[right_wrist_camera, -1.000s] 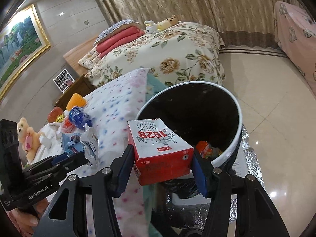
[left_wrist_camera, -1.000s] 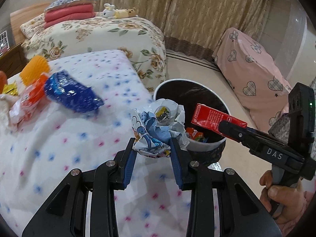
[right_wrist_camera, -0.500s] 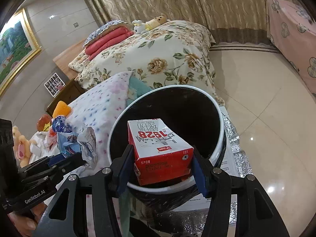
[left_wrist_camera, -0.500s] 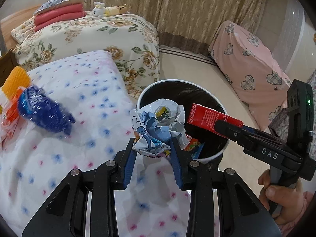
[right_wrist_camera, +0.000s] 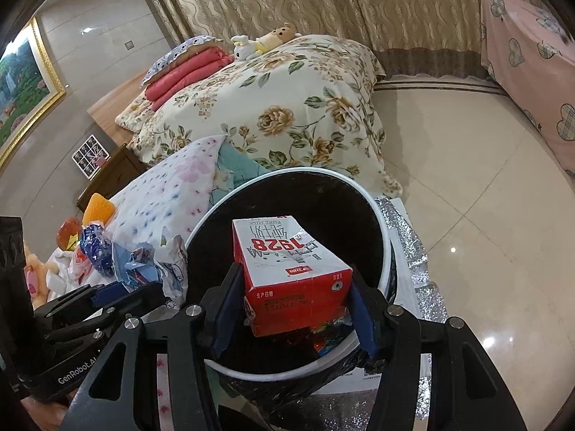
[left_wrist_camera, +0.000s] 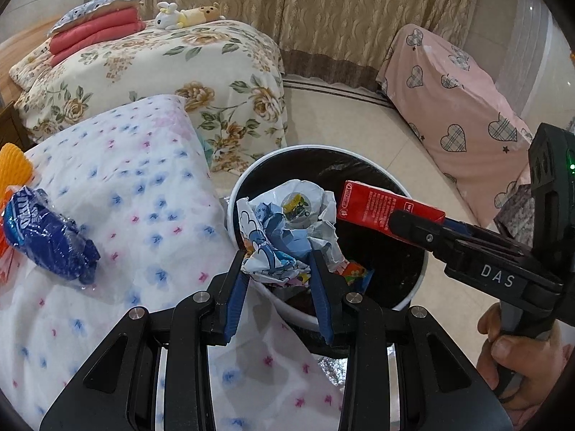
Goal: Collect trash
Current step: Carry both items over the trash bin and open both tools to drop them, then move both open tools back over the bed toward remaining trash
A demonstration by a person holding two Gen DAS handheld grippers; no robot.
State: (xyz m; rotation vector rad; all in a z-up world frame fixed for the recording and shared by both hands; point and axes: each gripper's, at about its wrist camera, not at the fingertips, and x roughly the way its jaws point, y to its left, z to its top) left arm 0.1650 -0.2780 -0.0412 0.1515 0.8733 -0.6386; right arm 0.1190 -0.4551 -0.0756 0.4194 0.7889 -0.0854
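Left tongs [left_wrist_camera: 278, 269] pitched down, clamped on crumpled wrapper [left_wrist_camera: 287, 230] at bin [left_wrist_camera: 413, 287] near-left rim. Right tongs [right_wrist_camera: 293, 305] angled down, gripping red carton [right_wrist_camera: 291, 273] above bin mouth.

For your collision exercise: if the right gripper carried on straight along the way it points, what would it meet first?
Probably the bin's black-lined inside; the right gripper, shut on the red carton, points into its mouth.

A crumpled white-and-blue wrapper [left_wrist_camera: 284, 230] printed with cartoon figures is pinched between the left tongs [left_wrist_camera: 278, 273], above the near left rim of the white bin [left_wrist_camera: 418, 276]. A red-and-white carton [right_wrist_camera: 291, 269] marked "1928" lies level, clamped in the right tongs [right_wrist_camera: 293, 309] over the black-lined bin's opening. Bright scraps [left_wrist_camera: 354, 273] lie inside.
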